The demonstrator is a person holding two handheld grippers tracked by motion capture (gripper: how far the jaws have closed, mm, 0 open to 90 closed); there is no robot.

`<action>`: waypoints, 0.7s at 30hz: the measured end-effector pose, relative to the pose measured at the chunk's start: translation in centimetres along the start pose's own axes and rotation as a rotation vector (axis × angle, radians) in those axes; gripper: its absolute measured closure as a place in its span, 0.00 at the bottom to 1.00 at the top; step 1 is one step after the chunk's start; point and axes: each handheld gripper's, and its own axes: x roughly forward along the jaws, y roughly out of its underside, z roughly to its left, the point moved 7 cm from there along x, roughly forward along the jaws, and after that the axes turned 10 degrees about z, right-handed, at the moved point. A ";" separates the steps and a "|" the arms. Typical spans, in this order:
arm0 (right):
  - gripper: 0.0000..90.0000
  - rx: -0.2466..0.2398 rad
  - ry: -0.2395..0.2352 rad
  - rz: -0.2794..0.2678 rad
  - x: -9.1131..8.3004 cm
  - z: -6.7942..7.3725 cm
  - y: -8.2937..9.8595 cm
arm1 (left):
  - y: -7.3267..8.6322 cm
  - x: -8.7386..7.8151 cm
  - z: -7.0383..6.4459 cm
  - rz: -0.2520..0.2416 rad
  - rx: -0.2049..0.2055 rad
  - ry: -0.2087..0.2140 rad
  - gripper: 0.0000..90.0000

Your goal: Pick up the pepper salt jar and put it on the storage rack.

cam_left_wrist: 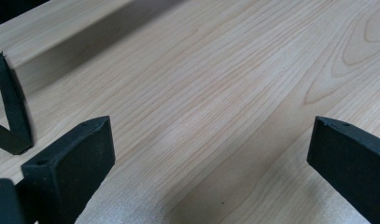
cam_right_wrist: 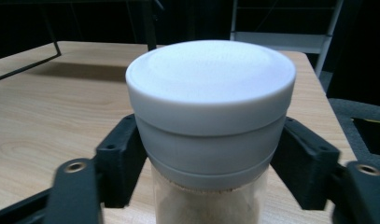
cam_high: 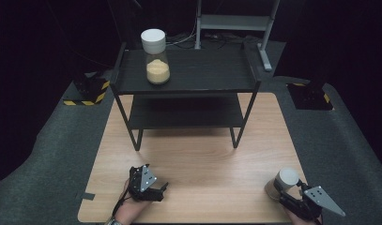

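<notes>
A clear jar of tan powder with a white lid point(cam_high: 283, 182) stands near the front right corner of the wooden table point(cam_high: 202, 154). My right gripper point(cam_high: 286, 191) is shut on it; in the right gripper view the two black jaws press on either side of the jar point(cam_right_wrist: 208, 93) just under the lid. A second, similar jar point(cam_high: 156, 58) stands on the left of the top of a black two-tier shelf point(cam_high: 212, 70). My left gripper point(cam_high: 151, 183) rests low at the front left, open point(cam_left_wrist: 211, 135), with bare wood between its jaws.
The black shelf stands on thin legs point(cam_high: 134, 136) across the far half of the table; one leg point(cam_left_wrist: 12, 116) is close to my left gripper. Dark floor mats and yellow-black striped bases point(cam_high: 87, 91) surround the table. A grey metal frame point(cam_high: 235, 21) stands behind.
</notes>
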 end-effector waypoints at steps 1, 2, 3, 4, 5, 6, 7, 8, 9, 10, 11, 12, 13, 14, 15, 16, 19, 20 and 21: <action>0.36 -0.003 0.000 -0.001 0.0 0.0 0.0 | 0.0 0.0 0.0 -0.001 -0.001 0.000 0.01; 0.37 -0.008 0.001 -0.001 0.0 0.0 0.0 | 0.0 0.0 0.0 -0.001 -0.002 0.001 0.01; 0.37 -0.011 0.003 -0.001 0.0 0.0 0.0 | 0.0 0.0 0.0 -0.001 -0.003 0.001 0.01; 0.37 -0.013 0.005 -0.002 0.0 0.0 0.0 | 0.0 0.0 0.0 -0.001 -0.002 0.001 0.01; 0.37 -0.013 0.005 -0.002 0.0 0.0 0.0 | 0.0 0.0 0.0 -0.001 -0.002 0.001 0.01; 0.37 -0.014 0.007 -0.001 0.0 0.1 0.0 | 0.0 0.0 0.0 -0.001 -0.002 0.002 0.01; 0.38 -0.018 0.009 0.000 0.0 0.1 -0.1 | 0.0 0.0 0.0 -0.001 -0.001 0.002 0.01; 0.38 -0.019 0.010 0.001 0.0 0.1 -0.1 | 0.0 0.0 0.0 -0.001 0.000 0.003 0.01; 0.38 -0.022 0.011 0.001 0.0 0.1 -0.1 | 0.0 0.0 0.0 -0.001 0.000 0.004 0.01; 0.38 -0.025 0.013 0.002 0.0 0.1 -0.2 | 0.0 0.0 0.0 -0.001 0.000 0.004 0.01; 0.38 -0.025 0.013 0.002 0.0 0.1 -0.2 | 0.0 0.0 0.1 0.000 0.001 0.004 0.01; 0.38 -0.030 0.017 0.004 0.0 0.2 -0.2 | 0.0 0.0 0.0 0.001 0.001 0.004 0.01; 0.38 -0.033 0.019 0.006 0.0 0.3 -0.3 | 0.0 0.0 0.1 0.001 0.003 0.004 0.01; 0.38 -0.036 0.020 0.007 0.0 0.3 -0.4 | 0.0 0.0 0.1 0.001 0.002 0.005 0.01; 0.38 -0.036 0.020 0.009 0.0 0.4 -0.4 | 0.0 0.0 0.1 0.002 0.003 0.006 0.01; 0.38 -0.036 0.020 0.009 0.0 0.4 -0.4 | 0.0 0.0 0.1 0.002 0.003 0.006 0.01; 0.38 -0.048 0.016 0.008 -0.1 0.6 -0.7 | 0.0 0.0 0.1 0.003 0.001 0.008 0.01; 0.38 -0.052 0.015 0.006 -0.1 0.7 -0.8 | 0.0 0.0 0.1 0.003 0.002 0.009 0.01; 0.38 -0.057 0.015 0.001 -0.1 0.8 -0.8 | 0.0 0.0 0.2 0.002 0.003 0.012 0.01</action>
